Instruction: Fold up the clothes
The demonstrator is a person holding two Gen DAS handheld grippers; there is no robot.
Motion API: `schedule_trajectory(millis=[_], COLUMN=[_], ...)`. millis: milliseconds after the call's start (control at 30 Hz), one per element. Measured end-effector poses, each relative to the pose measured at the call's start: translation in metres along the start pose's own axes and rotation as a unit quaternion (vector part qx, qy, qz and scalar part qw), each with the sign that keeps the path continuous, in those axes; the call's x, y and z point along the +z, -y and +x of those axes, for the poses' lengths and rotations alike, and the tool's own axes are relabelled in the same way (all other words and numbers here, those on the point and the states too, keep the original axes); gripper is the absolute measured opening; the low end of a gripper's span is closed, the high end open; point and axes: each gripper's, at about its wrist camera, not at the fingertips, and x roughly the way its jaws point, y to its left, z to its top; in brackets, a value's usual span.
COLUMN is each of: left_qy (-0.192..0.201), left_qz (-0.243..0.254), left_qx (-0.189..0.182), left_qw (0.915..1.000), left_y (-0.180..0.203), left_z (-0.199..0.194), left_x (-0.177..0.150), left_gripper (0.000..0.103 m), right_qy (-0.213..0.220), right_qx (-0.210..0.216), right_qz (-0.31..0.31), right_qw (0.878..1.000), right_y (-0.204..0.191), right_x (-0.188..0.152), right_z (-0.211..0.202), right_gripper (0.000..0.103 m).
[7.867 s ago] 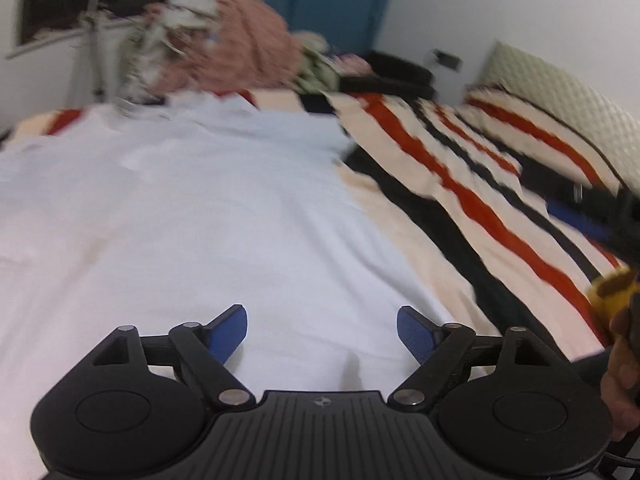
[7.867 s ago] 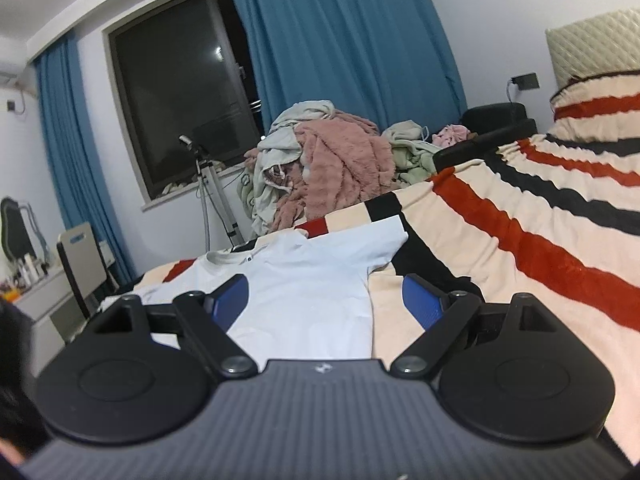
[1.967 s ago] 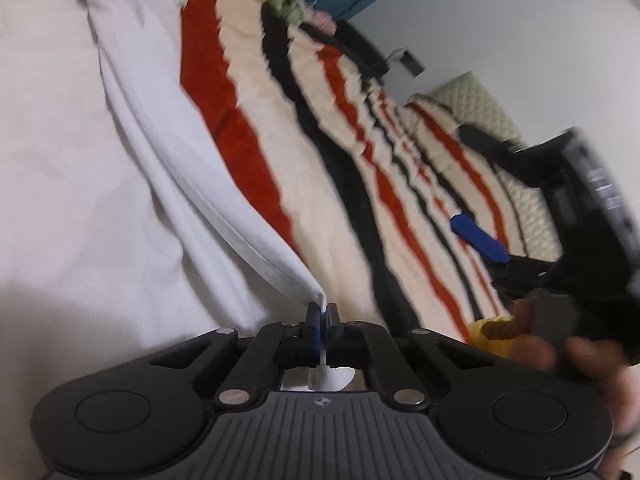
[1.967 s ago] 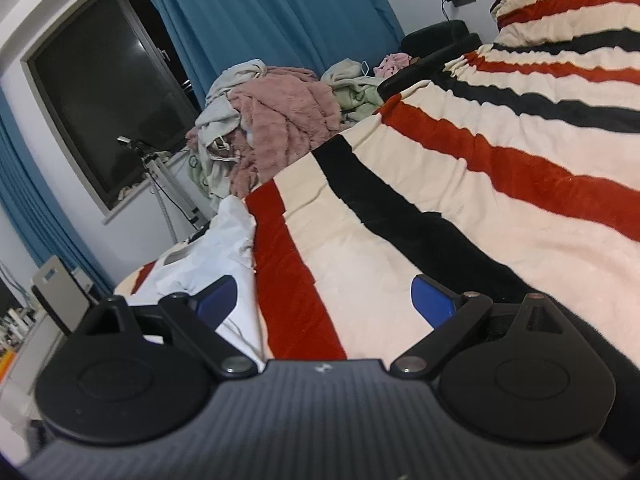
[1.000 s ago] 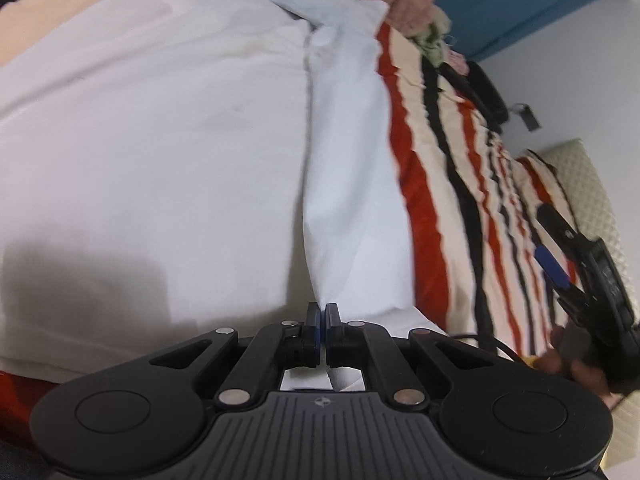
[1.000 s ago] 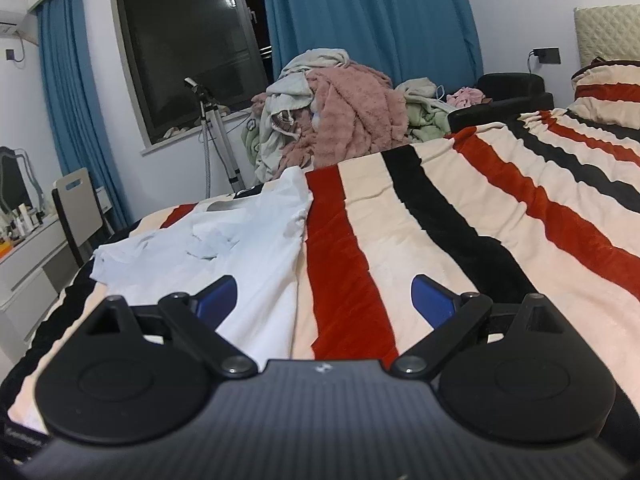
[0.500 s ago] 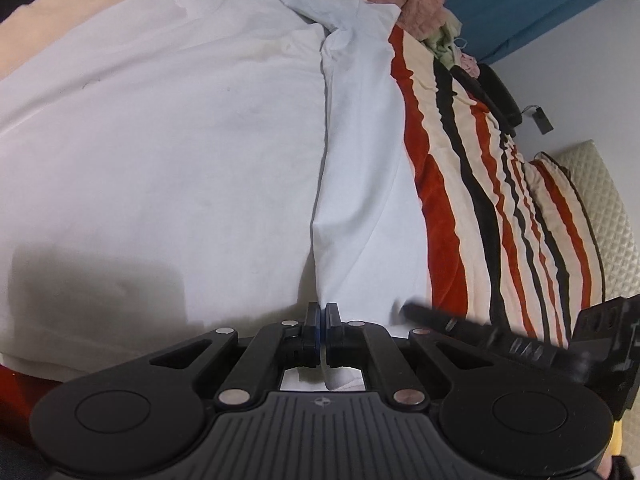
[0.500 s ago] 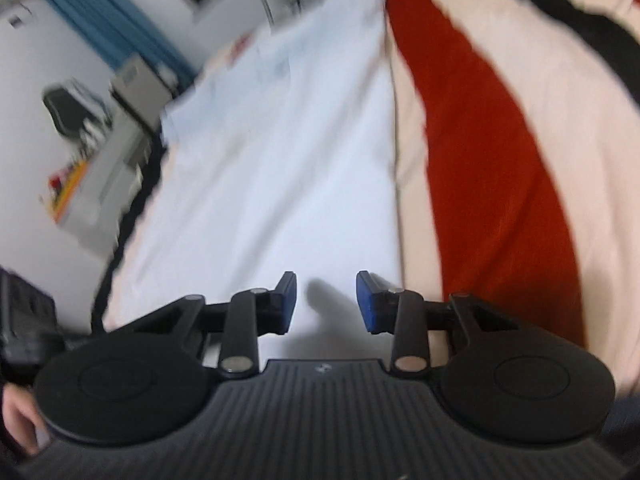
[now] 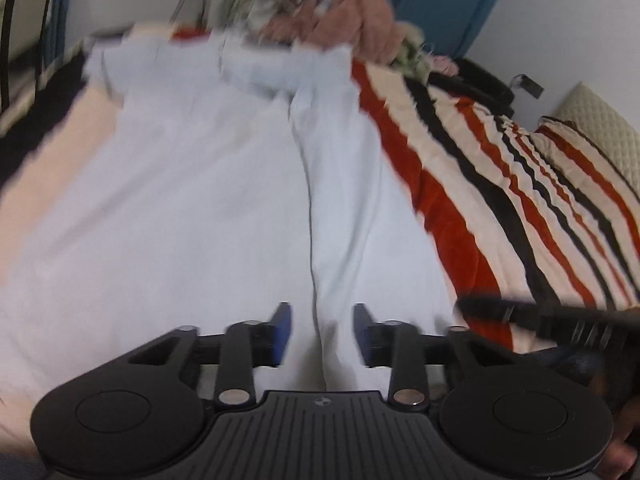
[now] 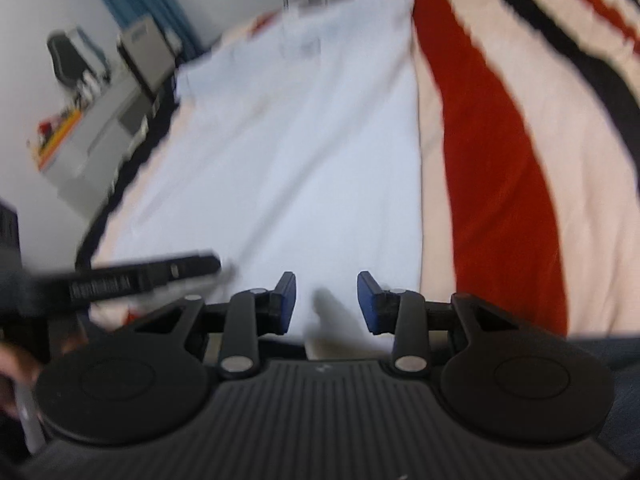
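Note:
A pale blue-white shirt (image 9: 208, 200) lies flat on the striped bed, its right side folded inward with a fold line running down the middle. It also shows in the right wrist view (image 10: 304, 152). My left gripper (image 9: 320, 332) is open and empty just above the shirt's near hem, by the folded flap. My right gripper (image 10: 326, 302) is open and empty over the same hem, near the shirt's right edge. Both views are blurred by motion.
The red, black and cream striped blanket (image 9: 500, 184) covers the bed to the right. A heap of clothes (image 9: 332, 8) lies at the far end. A desk and chair (image 10: 100, 92) stand left of the bed. Each gripper shows in the other's view.
My left gripper has opened and let go of the shirt's edge, which now lies folded over the shirt. My right gripper has opened a little wider above the hem.

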Motion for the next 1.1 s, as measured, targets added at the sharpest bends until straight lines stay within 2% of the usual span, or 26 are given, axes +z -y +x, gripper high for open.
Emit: schedule_trajectory(millis=[67,133,200,267,300,400,500,600,667,767,933,1100], left_qy=[0.021,0.048,0.081,0.124,0.147,0.198,0.223,0.213,0.195,0.155,0.146,0.153], left_qz=[0.017,0.018,0.031,0.042,0.046,0.043,0.033,0.028,0.021,0.026,0.027,0.012], left_qx=[0.019,0.029,0.046,0.068,0.078,0.096,0.094,0.089,0.088,0.080,0.089,0.097], left_qw=[0.9994,0.9983,0.9952,0.9891,0.9850,0.9745,0.9697,0.9726,0.9766,0.9842,0.9849,0.9833], left_y=[0.006,0.008,0.011,0.014,0.016,0.017,0.015,0.013,0.011,0.010,0.009,0.000], left_z=[-0.008,-0.015,-0.025,-0.036,-0.040,-0.047,-0.041,-0.022,-0.008,0.027,0.044,0.037], left_x=[0.010,0.026,0.043,0.059,0.066,0.085,0.088,0.082,0.074,0.066,0.066,0.068], left_gripper=[0.046,0.053,0.073,0.087,0.091,0.100,0.102,0.102,0.102,0.102,0.102,0.102], right_qy=[0.050,0.104,0.154,0.194,0.213,0.262,0.268,0.271,0.268,0.256,0.258,0.253], right_qx=[-0.015,-0.028,-0.021,-0.022,-0.025,-0.046,-0.050,-0.054,-0.055,-0.054,-0.067,-0.070], right_qz=[-0.021,-0.040,-0.054,-0.073,-0.082,-0.087,-0.083,-0.086,-0.085,-0.083,-0.094,-0.083], right_qw=[0.998,0.993,0.986,0.978,0.973,0.960,0.959,0.957,0.958,0.962,0.959,0.961], right_y=[-0.008,-0.017,-0.023,-0.031,-0.034,-0.036,-0.025,-0.013,-0.010,-0.014,-0.015,-0.010], right_x=[0.015,0.036,0.058,0.075,0.083,0.095,0.097,0.085,0.073,0.071,0.071,0.069], right_z=[-0.012,-0.021,-0.027,-0.031,-0.031,-0.026,-0.010,0.006,0.020,0.040,0.051,0.052], right_gripper=[0.044,0.076,0.090,0.088,0.088,0.088,0.088,0.088,0.088,0.088,0.088,0.088])
